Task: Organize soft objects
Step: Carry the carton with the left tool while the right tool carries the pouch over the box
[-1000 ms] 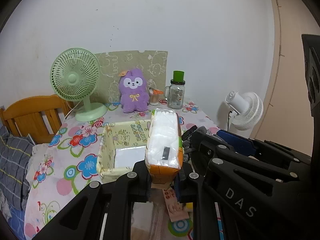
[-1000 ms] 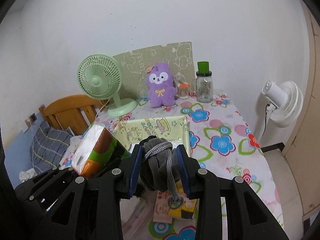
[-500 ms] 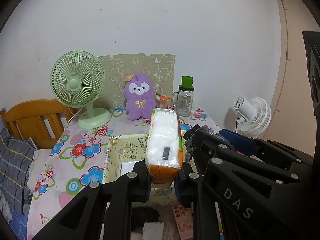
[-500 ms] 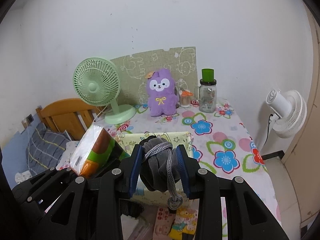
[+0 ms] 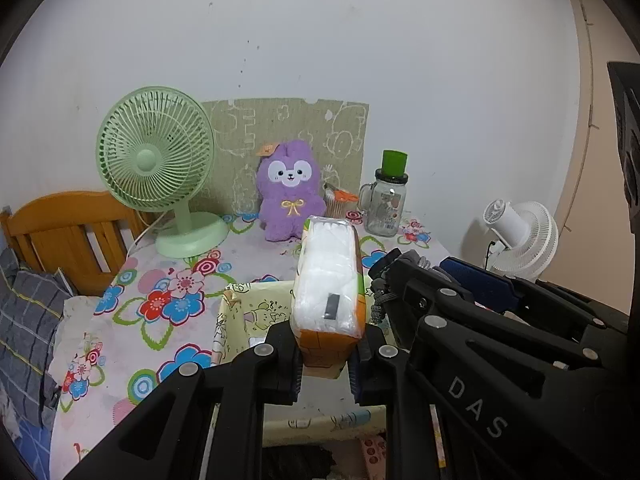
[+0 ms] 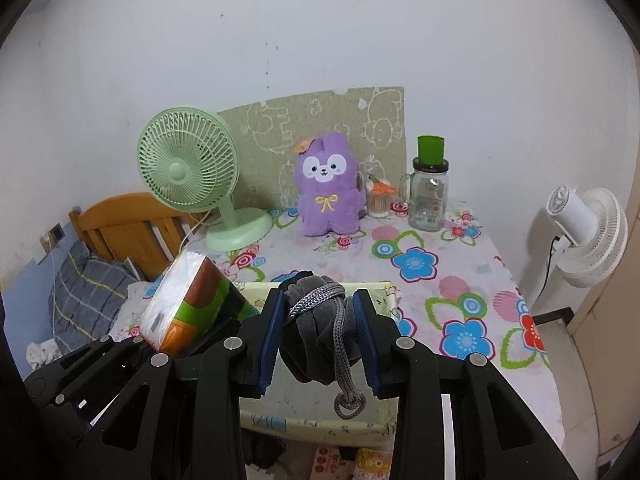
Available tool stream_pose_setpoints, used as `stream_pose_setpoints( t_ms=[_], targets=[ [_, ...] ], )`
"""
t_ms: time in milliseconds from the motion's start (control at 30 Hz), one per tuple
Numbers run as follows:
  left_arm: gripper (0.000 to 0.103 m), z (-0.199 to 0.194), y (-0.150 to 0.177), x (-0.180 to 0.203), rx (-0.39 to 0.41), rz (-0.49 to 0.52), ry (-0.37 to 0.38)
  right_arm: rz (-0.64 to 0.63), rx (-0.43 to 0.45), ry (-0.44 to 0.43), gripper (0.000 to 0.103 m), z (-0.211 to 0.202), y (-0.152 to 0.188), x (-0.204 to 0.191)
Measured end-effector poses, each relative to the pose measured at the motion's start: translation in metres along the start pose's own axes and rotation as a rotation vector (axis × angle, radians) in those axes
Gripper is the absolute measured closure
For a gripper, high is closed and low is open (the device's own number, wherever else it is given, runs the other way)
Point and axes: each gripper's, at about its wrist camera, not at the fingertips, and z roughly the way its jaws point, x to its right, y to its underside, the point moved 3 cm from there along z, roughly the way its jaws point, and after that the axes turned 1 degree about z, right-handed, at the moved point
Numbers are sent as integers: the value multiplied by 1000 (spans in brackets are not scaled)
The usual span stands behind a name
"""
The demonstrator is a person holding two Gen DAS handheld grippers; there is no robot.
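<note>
My left gripper (image 5: pixel 326 354) is shut on a pack of white tissues (image 5: pixel 328 280) with orange and green wrapping, held above a pale yellow fabric bin (image 5: pixel 240 312). The pack also shows in the right wrist view (image 6: pixel 184 300), at the left. My right gripper (image 6: pixel 318 340) is shut on a grey drawstring pouch (image 6: pixel 320 332), its cord hanging down, above the same bin (image 6: pixel 384 292). A purple plush bunny (image 5: pixel 288 192) sits at the back of the table.
On the flowered tablecloth (image 6: pixel 440 280) stand a green desk fan (image 5: pixel 156 160), a glass jar with a green lid (image 5: pixel 386 200) and a cotton-swab cup (image 6: pixel 378 200). A white fan (image 6: pixel 588 236) stands right of the table. A wooden bed frame (image 5: pixel 60 232) is at left.
Both grippers have lifted and pulled back with their loads. The bin now sits lower in both views and the table's back objects look farther up.
</note>
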Motion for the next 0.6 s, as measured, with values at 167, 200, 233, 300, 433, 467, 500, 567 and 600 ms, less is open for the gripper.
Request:
stream_pose_setpoints(
  t_ms=[167,200,233,300,433,467,500,567,600],
  targets=[
    [86,19,1,-4,-32,5,2,7,-17,-5,64,21,-3,1],
    [85,24,2,-5,-40,8,-1,8,-22,-4,64,24,-3,1],
    [85,28,3,-6,-47,11,-4,10,-27,-2,65,28,-3,1],
    [85,35,5,-9,-57,9,-5,16,-42,0,65,37,-3,3],
    [85,49,9,-16,-87,-2,-16,26,-70,6,65,54,-2,6],
    [85,52,11,-17,-95,-5,-17,29,-76,6,65,58,-1,7],
    [85,55,12,-18,-103,-10,-18,31,-83,6,65,61,-1,7],
    [84,60,14,-21,-115,-13,-22,34,-95,5,65,69,1,8],
    [82,62,15,-22,-119,-16,-23,35,-100,4,65,72,1,9]
  ],
)
